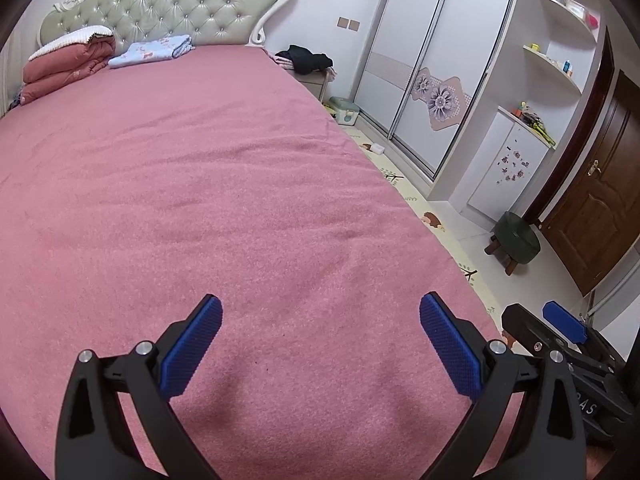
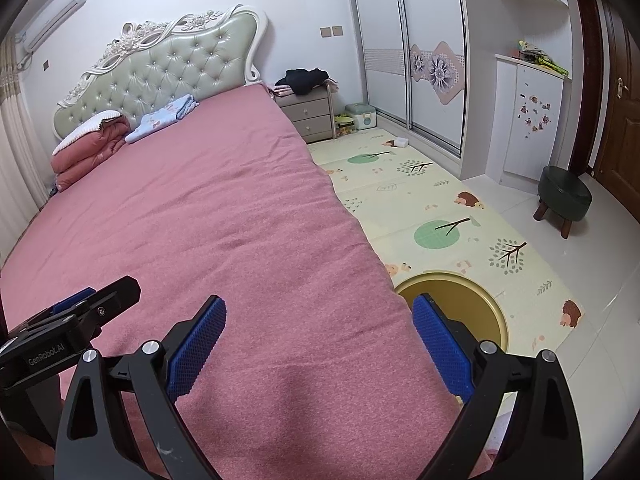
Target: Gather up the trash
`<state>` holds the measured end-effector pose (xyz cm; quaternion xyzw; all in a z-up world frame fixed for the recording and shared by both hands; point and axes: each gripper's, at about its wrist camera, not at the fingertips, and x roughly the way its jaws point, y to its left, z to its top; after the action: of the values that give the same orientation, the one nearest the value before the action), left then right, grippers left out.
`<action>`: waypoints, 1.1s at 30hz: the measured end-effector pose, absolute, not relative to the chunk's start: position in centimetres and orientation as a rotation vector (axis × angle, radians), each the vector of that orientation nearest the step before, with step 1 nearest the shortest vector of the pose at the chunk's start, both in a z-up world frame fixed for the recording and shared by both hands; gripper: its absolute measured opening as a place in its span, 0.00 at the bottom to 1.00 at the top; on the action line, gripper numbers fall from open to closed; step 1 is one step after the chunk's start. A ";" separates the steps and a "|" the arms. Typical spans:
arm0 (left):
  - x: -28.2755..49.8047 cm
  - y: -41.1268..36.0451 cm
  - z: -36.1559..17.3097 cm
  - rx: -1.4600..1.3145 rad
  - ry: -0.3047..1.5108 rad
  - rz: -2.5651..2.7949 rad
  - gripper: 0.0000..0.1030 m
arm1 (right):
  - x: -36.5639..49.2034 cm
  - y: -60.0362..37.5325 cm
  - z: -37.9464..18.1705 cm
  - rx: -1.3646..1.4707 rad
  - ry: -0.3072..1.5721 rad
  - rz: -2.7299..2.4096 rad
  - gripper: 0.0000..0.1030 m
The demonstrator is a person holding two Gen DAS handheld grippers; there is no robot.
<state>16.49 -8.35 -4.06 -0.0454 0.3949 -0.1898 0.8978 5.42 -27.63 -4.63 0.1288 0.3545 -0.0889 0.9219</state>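
Fingers on both grippers stand wide apart with nothing between them: the left gripper and the right gripper hang side by side over the foot of the bed. We see blue ribbed pads on black frames.

Largest first. We note the pink fleece bedspread filling most of both views, smooth and bare near us; no litter shows on it. At its head sit a folded pink quilt and a folded pale blue cloth, under the tufted green headboard.

Off the bed's right edge lies the cream play mat with tree prints. On it, just beside the right gripper's outer finger and below it, stands the round yellow bin, open-mouthed. We judge it the trash receptacle.

The only likely trash we can pick out is a small white block far up the mat, by the white sliding wardrobe. It lies ahead and to the right of both grippers, well apart; the right one is nearer. Its long axis is too small to tell.

A dark green round stool stands on pale tiles near the brown door.
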 end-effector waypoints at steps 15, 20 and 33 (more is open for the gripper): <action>16.7 -7.9 -4.5 -0.098 0.827 -0.376 0.96 | 5.6 -27.3 -4.7 0.259 0.736 -0.184 0.88; 16.8 -7.7 -4.5 -0.101 0.834 -0.375 0.96 | 5.6 -27.3 -4.6 0.257 0.736 -0.182 0.88; 16.8 -7.2 -4.6 -0.101 0.832 -0.360 0.96 | 5.7 -27.1 -4.5 0.255 0.738 -0.183 0.89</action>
<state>16.76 -7.25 -4.62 -0.0488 0.4019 -0.1739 0.8977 5.74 -27.13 -4.52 0.1239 0.3591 -0.0890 0.9207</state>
